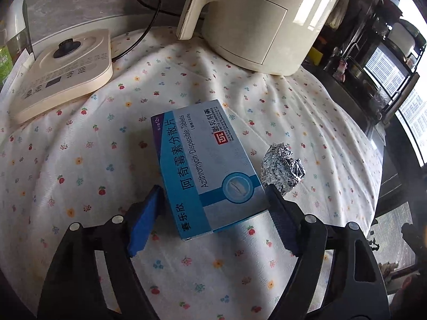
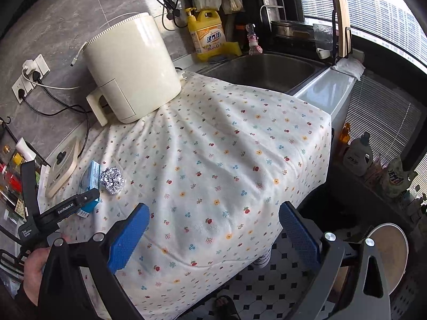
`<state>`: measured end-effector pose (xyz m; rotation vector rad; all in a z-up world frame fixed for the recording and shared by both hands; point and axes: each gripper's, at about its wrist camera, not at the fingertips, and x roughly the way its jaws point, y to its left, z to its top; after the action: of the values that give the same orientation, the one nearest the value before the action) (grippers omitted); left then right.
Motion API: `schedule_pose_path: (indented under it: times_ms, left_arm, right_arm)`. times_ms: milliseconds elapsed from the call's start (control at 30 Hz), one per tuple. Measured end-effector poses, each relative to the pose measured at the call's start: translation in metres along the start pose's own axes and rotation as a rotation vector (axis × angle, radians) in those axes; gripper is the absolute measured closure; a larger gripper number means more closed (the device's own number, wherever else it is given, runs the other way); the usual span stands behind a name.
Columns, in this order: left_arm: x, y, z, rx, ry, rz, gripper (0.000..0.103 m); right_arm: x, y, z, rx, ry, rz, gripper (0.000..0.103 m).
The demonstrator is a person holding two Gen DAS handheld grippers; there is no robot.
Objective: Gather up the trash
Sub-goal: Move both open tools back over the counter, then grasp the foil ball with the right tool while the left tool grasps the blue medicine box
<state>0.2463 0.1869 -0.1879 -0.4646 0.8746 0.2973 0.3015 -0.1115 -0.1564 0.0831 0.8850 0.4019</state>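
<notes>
Two blue pads (image 1: 145, 221) flanking medicine box (image 1: 208, 168), foil ball (image 1: 283, 169) beside it

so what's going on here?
A person with a gripper in each hand is clearing trash off a flowered tablecloth. The left gripper is open around the near end of a blue medicine box, the pads not yet pressing it. A crumpled foil ball lies just beside the box, untouched. The right gripper is open and empty over the cloth's near edge.
</notes>
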Motion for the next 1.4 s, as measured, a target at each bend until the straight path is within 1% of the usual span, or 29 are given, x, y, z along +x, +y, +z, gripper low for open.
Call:
schedule_pose_path:
  times_ms: [33, 133, 233, 433, 533, 600, 700, 833, 867, 900, 933, 967, 1067, 1167, 1267, 1400]
  left_arm:
    - [-0.002, 0.004, -0.001, -0.006, -0.001, -0.005, 0.033]
    - [-0.011, 0.018, -0.006, -0.017, -0.014, 0.004, 0.033]
    - [-0.025, 0.036, -0.01, -0.041, -0.04, 0.002, 0.034]
    - [-0.05, 0.068, -0.013, -0.08, -0.092, 0.032, 0.034]
    - [-0.057, 0.08, -0.012, -0.103, -0.108, 0.04, 0.035]
    - [-0.061, 0.086, -0.013, -0.116, -0.115, 0.04, 0.035]
    - [-0.065, 0.09, -0.013, -0.121, -0.117, 0.041, 0.035]
    - [-0.073, 0.092, -0.017, -0.119, -0.128, 0.045, 0.035]
    - [-0.074, 0.093, -0.018, -0.119, -0.129, 0.046, 0.035]
    - [-0.076, 0.093, -0.018, -0.119, -0.13, 0.047, 0.035]
    - [-0.076, 0.093, -0.018, -0.118, -0.131, 0.049, 0.035]
    - [-0.077, 0.093, -0.018, -0.118, -0.131, 0.05, 0.035]
    - [-0.079, 0.091, -0.018, -0.115, -0.134, 0.052, 0.035]
    - [-0.077, 0.083, -0.016, -0.109, -0.137, 0.043, 0.035]
    - [-0.073, 0.067, -0.013, -0.086, -0.138, 0.022, 0.035]
    - [-0.066, 0.032, -0.008, -0.031, -0.139, -0.023, 0.035]
  right_arm:
    - [0.004, 0.006, 0.001, -0.011, 0.007, 0.008, 0.008]
    - [0.019, 0.028, 0.003, -0.043, 0.03, 0.037, 0.008]
    - [0.029, 0.055, 0.007, -0.09, 0.034, 0.069, 0.008]
    - [0.055, 0.098, 0.011, -0.166, 0.07, 0.13, 0.008]
    - [0.07, 0.114, 0.013, -0.189, 0.101, 0.149, 0.015]
    - [0.081, 0.121, 0.014, -0.195, 0.128, 0.164, 0.022]
    - [0.093, 0.133, 0.018, -0.211, 0.144, 0.184, 0.024]
    - [0.11, 0.149, 0.022, -0.245, 0.16, 0.196, 0.024]
    - [0.115, 0.152, 0.023, -0.25, 0.166, 0.197, 0.027]
    - [0.12, 0.154, 0.022, -0.256, 0.178, 0.208, 0.046]
    - [0.126, 0.157, 0.022, -0.265, 0.211, 0.224, 0.066]
    - [0.129, 0.159, 0.022, -0.27, 0.223, 0.225, 0.068]
    - [0.12, 0.161, 0.023, -0.279, 0.198, 0.248, 0.069]
    - [0.111, 0.149, 0.022, -0.261, 0.196, 0.259, 0.069]
    - [0.1, 0.126, 0.02, -0.229, 0.19, 0.249, 0.069]
    - [0.08, 0.086, 0.022, -0.176, 0.165, 0.223, 0.069]
